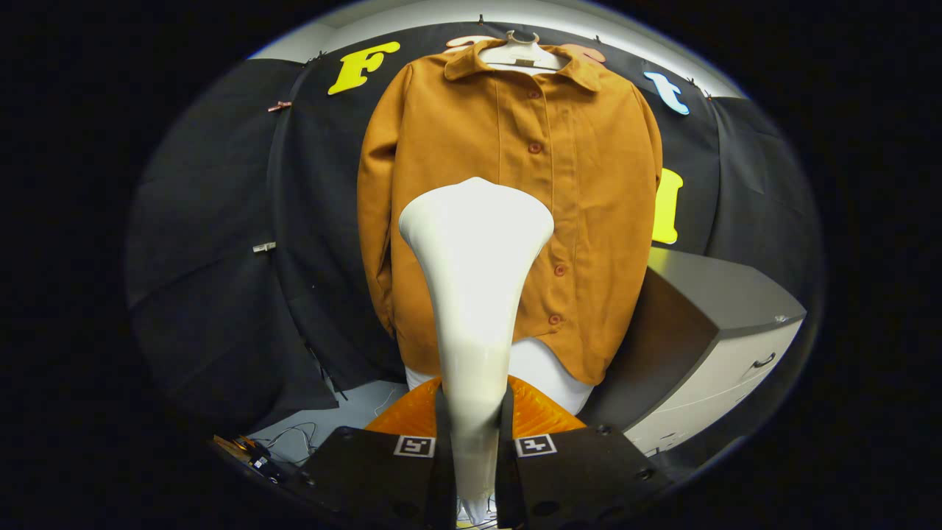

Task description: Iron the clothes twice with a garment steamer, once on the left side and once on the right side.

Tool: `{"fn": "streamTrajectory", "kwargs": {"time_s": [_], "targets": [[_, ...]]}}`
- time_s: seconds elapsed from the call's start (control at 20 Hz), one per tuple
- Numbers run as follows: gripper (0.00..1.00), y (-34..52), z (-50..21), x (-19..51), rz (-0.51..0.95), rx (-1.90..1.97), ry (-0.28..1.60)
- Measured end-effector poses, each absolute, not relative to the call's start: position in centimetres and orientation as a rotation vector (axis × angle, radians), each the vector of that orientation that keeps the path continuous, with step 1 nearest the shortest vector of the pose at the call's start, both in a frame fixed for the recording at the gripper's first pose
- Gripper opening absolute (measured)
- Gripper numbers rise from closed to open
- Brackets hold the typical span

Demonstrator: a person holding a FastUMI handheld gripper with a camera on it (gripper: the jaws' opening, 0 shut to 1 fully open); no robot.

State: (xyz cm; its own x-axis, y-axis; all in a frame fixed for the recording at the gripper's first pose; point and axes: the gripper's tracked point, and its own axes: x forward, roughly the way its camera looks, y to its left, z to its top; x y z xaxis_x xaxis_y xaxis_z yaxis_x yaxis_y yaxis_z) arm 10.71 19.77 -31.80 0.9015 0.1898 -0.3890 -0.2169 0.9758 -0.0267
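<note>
Ahead of your tongs, well beyond the fingers, the wall (221, 243) of black cloth closes off the booth, pinned with small clips (263, 247) off to the left. On it hangs the shirt (589, 184), rust-orange, buttoned down its front, collar up top on a pale hanger (524, 53). It hangs straight ahead of the fingers, facing you, sleeves down at both sides. A white lining or under-layer (541, 372) peeks out below its hem.

To the right of the fingers and farther off than they are stands a cabinet (721, 324), dark on top and pale on its front, with a small handle (764, 361) on a drawer. Its near corner sits just beside the shirt's lower right edge.

Between your fingers stands the steamer (475, 272), white, its narrow neck gripped low down and its broad head flaring upward in front of the shirt's left half and middle. You cannot tell whether the head touches the cloth or floats just short of it. An orange ribbed part (541, 412) bulges behind the neck, just above the fingers.

Your tongs (475, 456) are clenched on the steamer's neck, one finger pressed on each side of it.

Down to the left of the fingers, cables (287, 438) lie on a pale floor (360, 408).
</note>
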Motion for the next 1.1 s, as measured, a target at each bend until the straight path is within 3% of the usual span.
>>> {"fn": "streamTrajectory", "kwargs": {"time_s": [0.6,1.1], "targets": [[0.24,15.5,-16.7,10.0,0.160,-0.044,0.224],[0.24,11.6,-8.1,8.1,0.150,0.006,0.147]]}}
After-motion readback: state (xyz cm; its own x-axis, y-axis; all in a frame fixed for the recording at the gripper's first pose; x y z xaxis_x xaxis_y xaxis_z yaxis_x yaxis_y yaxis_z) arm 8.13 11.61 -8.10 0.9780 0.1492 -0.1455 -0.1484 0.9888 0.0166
